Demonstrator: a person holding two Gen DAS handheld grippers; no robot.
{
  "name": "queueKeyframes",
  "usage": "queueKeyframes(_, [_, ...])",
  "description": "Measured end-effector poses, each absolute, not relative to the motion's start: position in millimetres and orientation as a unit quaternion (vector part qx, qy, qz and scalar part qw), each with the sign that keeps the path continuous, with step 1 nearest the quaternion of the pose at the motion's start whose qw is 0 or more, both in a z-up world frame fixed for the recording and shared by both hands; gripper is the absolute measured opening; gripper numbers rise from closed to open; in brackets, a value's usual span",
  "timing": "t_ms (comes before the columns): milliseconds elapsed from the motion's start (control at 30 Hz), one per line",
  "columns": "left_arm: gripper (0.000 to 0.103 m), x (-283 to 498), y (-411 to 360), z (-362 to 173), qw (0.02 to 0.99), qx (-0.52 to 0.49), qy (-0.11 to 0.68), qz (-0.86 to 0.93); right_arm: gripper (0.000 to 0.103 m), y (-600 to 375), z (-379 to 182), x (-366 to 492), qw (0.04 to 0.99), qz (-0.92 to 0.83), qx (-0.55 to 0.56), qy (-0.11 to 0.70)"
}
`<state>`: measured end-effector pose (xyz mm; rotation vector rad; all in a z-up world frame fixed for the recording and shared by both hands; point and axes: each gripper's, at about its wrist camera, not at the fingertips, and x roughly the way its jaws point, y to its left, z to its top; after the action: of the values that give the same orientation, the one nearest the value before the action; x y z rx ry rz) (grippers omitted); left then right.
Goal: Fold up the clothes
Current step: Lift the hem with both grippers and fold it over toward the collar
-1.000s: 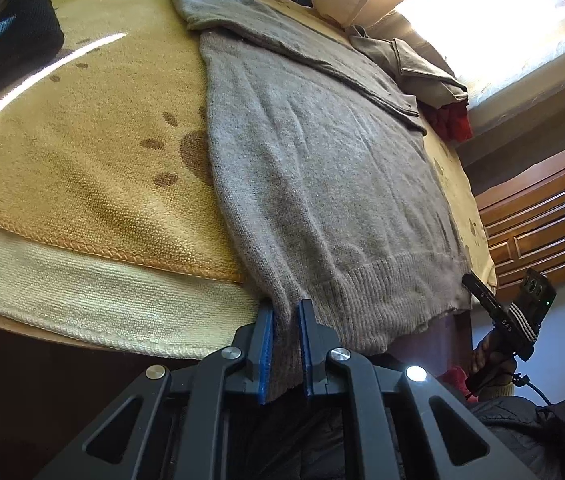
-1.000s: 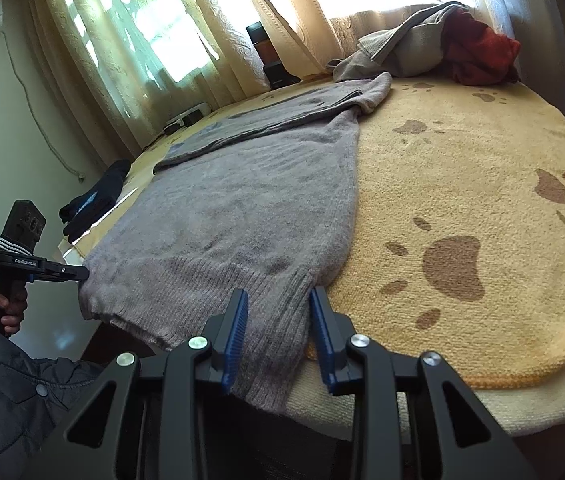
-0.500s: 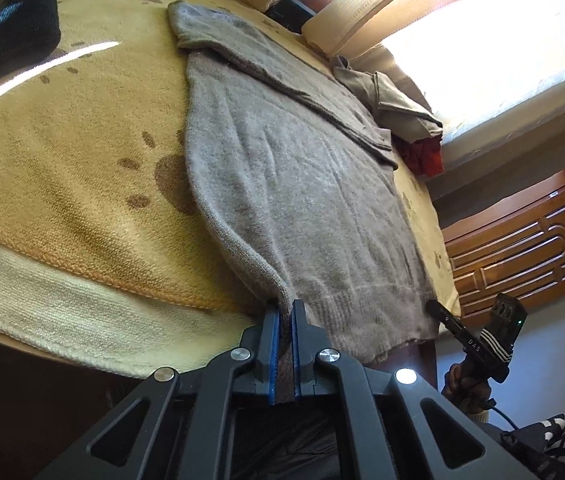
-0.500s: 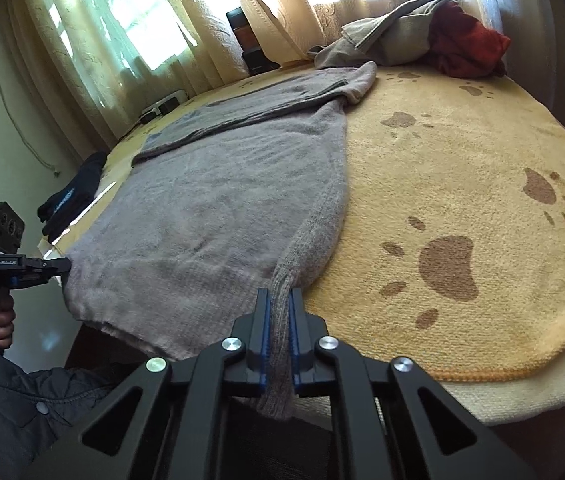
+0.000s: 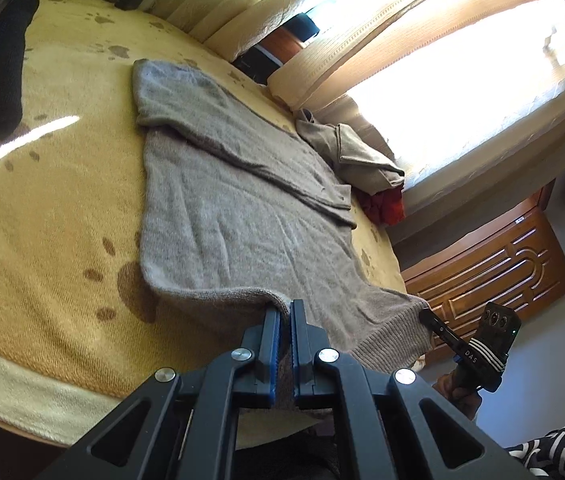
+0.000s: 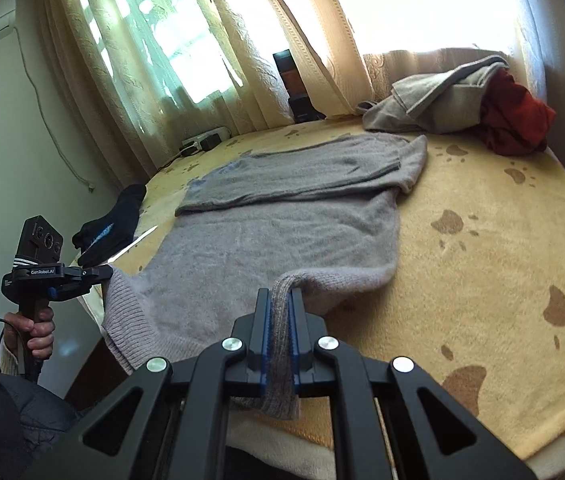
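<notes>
Two hem corners of the grey sweater [image 5: 242,216] on the bed [image 5: 42,240] sit pinched in my left gripper [image 5: 285,312] and right gripper [image 6: 280,300] fingers, its length running away toward the far collar.

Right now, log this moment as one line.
step: fold hem up | left gripper: shut on sweater hem corner | right gripper: shut on other corner | hem lifted off blanket
</notes>
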<state>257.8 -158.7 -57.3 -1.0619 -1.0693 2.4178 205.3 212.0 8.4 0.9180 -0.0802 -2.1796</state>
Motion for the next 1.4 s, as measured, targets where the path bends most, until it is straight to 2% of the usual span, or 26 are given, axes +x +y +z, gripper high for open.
queueKeyframes(233, [0.005, 222.5, -186.7, -16.5, 0.151, -0.312, -0.374, 0.860, 0.009, 197.6, 46.9, 154.5, 0.376, -0.872, 0.312, -0.022])
queueKeyframes(467, [0.005, 157.2, -221.2, -12.4, 0.127, -0.301, -0.396, 0.858, 0.009, 181.5, 56.7, 69.0, 0.353, -0.881, 0.312, -0.046])
queueKeyframes(800, [0.005, 43.4, -257.6, -33.0, 0.089, -0.324, -0.426, 0.840, 0.009, 133.1, 25.4, -58.8, 0.315, -0.872, 0.365, -0.091])
queueKeyframes(900, [0.005, 12.7, -278.5, -57.0, 0.061, -0.336, -0.466, 0.817, 0.009, 122.2, 3.6, -98.5, 0.292, -0.856, 0.407, -0.128])
queueKeyframes(1000, [0.005, -7.7, -305.9, -94.1, 0.031, -0.341, -0.542, 0.767, 0.014, 123.6, -25.9, -134.7, 0.277, -0.825, 0.454, -0.192])
queueKeyframes(1167, [0.005, -9.8, -332.2, -117.6, 0.030, -0.294, -0.611, 0.734, 0.021, 130.9, -32.5, -144.3, 0.276, -0.831, 0.433, -0.215])
queueKeyframes(1300, [0.005, -6.4, -324.1, -105.4, 0.058, -0.303, -0.582, 0.752, 0.026, 130.4, -18.9, -130.9, 0.297, -0.842, 0.408, -0.189])
queueKeyframes(1400, [0.005, 2.5, -297.7, -86.2, 0.106, -0.333, -0.533, 0.770, 0.027, 122.9, -2.3, -105.4, 0.333, -0.847, 0.392, -0.135])
